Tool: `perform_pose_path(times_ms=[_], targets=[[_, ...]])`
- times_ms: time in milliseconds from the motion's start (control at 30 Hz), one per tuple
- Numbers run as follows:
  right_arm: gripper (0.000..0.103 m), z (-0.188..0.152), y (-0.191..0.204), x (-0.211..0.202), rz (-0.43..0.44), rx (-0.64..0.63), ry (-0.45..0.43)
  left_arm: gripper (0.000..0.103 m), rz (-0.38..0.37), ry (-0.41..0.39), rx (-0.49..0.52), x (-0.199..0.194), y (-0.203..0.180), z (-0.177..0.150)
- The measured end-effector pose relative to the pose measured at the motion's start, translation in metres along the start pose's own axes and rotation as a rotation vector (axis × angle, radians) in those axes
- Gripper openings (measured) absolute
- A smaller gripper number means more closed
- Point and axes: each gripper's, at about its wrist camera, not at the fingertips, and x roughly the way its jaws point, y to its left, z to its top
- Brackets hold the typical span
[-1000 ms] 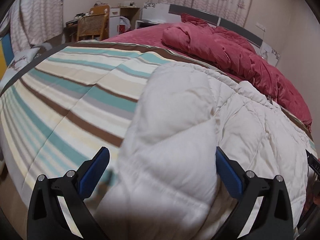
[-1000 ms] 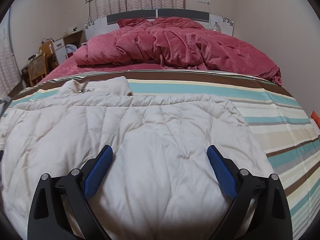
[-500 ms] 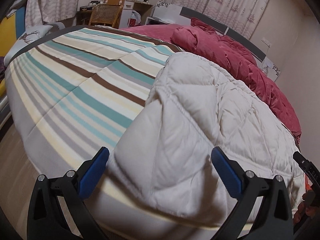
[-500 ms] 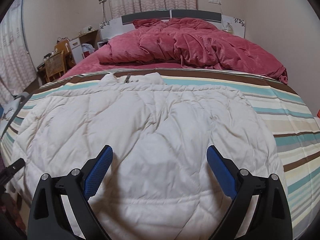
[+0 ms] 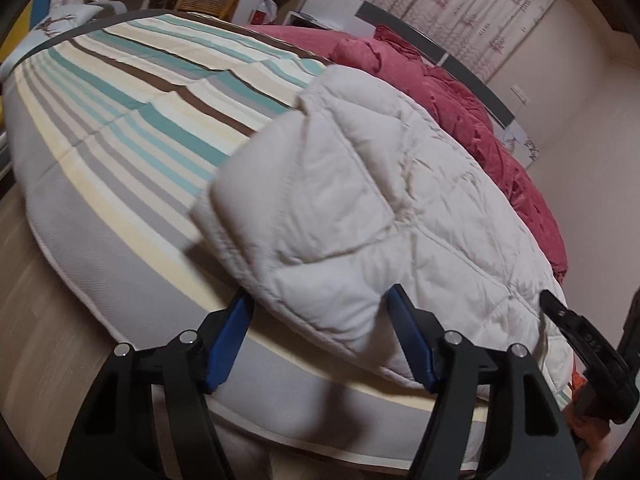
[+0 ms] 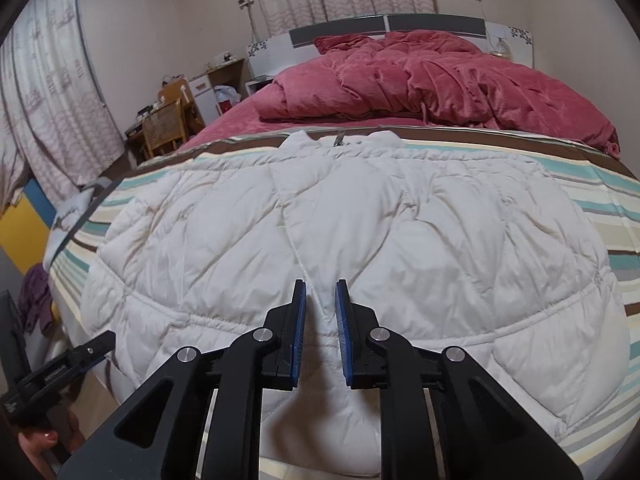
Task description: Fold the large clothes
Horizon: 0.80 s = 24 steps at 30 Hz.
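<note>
Your puffy white jacket lies spread on the striped bed, soft, light and slippery, so grip its stitched hem: left gripper jaws straddle a corner half-wide, right gripper jaws narrowed on a fold.

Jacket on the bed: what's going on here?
A person with a gripper in each hand is folding a white quilted jacket that lies spread on a striped blanket, collar toward the red duvet. The right gripper is at the hem's middle, jaws nearly shut around a fold of fabric. The left gripper is partly open around the hem at the jacket's corner. A firm grip on either side is hard to confirm.
</note>
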Motion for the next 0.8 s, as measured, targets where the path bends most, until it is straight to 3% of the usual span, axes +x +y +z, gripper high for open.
perform_pose_path(times_ms=[167, 367, 500, 667, 800], targets=[[0.013, -0.01, -0.004, 0.039, -0.059, -0.024, 0.103, 0.07, -0.03, -0.008, -0.001, 0.016, -0.008, 0.003], [0.013, -0.021, -0.006, 0.053, -0.069, -0.031, 0.095, 0.071, -0.097, -0.044, -0.083, 0.033, -0.008, 0.017], [0.013, -0.023, -0.007, 0.054, -0.06, -0.028, 0.09, 0.068, -0.201, -0.081, -0.175, 0.045, 0.003, 0.019], [0.013, -0.024, -0.01, 0.054, -0.059, -0.013, 0.084, 0.038, -0.257, -0.086, -0.268, 0.062, 0.008, 0.029], [0.013, -0.024, -0.01, 0.053, -0.053, -0.007, 0.082, 0.026, -0.248, -0.127, -0.252, 0.058, -0.004, 0.037]])
